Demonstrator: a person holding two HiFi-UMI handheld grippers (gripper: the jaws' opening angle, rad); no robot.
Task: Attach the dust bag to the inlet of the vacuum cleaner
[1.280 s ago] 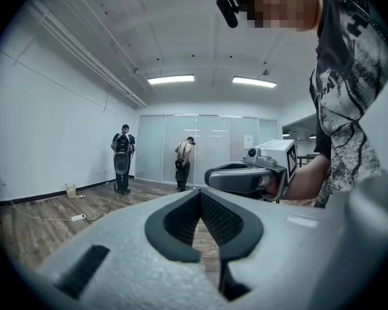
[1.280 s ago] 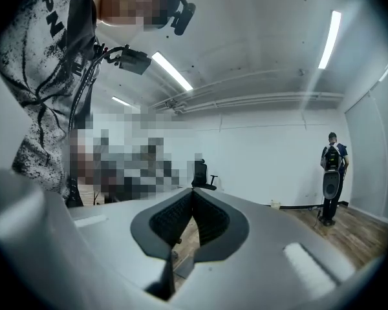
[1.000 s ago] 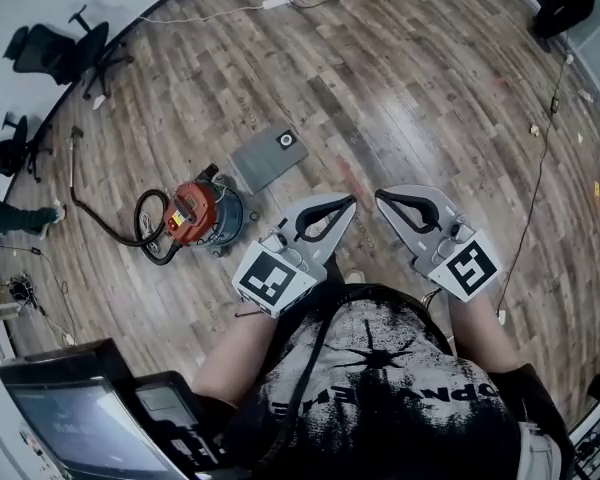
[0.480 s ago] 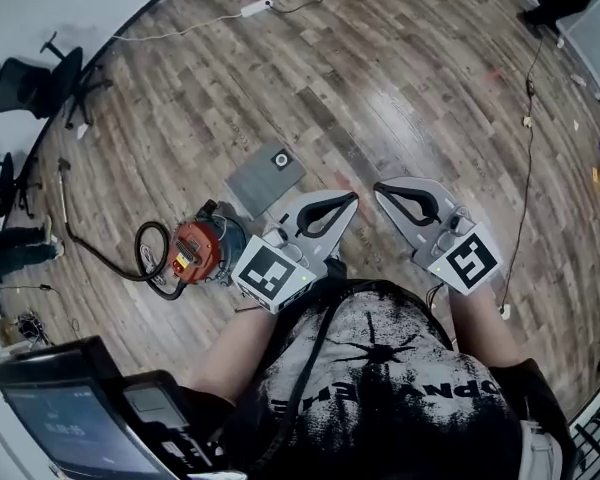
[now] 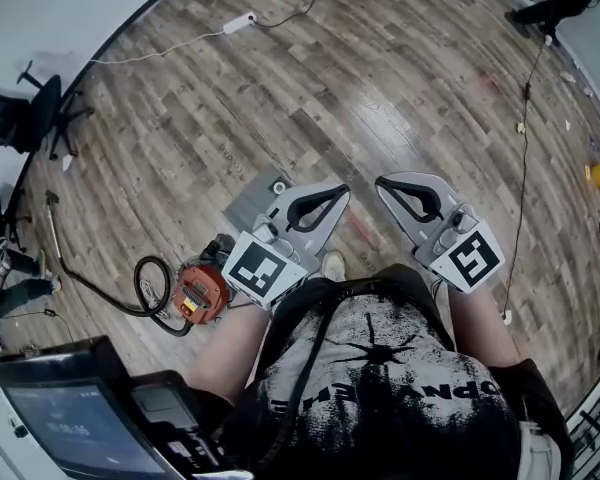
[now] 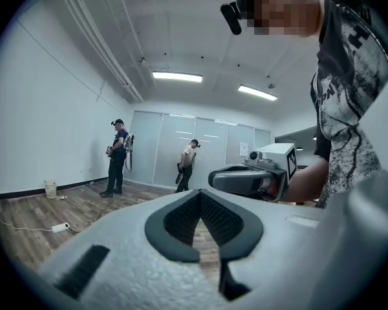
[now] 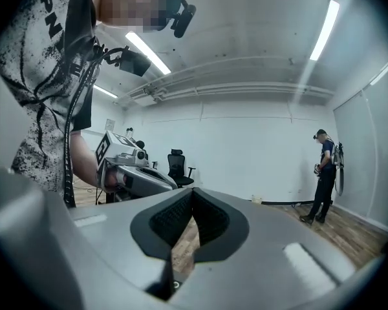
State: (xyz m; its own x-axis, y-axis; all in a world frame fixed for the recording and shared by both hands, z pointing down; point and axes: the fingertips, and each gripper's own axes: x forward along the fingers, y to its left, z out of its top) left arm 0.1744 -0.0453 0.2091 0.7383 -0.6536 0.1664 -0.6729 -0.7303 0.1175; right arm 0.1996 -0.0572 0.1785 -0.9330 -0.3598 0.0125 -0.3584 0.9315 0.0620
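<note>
The red vacuum cleaner (image 5: 202, 293) stands on the wood floor at lower left of the head view, its black hose (image 5: 145, 286) looping off to the left. The flat grey dust bag (image 5: 252, 200) with a round collar lies just beyond it, partly hidden by my left gripper (image 5: 341, 190). Both grippers are held level in front of my chest, well above the floor. The left gripper (image 6: 199, 193) is shut and holds nothing. My right gripper (image 5: 380, 182) is beside it; its jaws (image 7: 192, 191) are shut and hold nothing too.
A white power strip (image 5: 238, 20) and its cable lie far off on the floor. An office chair (image 5: 20, 118) stands at the left wall. Other people (image 6: 118, 157) stand about the room. A thin cable (image 5: 525, 148) runs down the right. A screen (image 5: 70, 423) is at my lower left.
The floor has slid down the head view: the vacuum and dust bag are now closer to me, and the bag is partly under my left gripper. Both grippers stayed shut.
</note>
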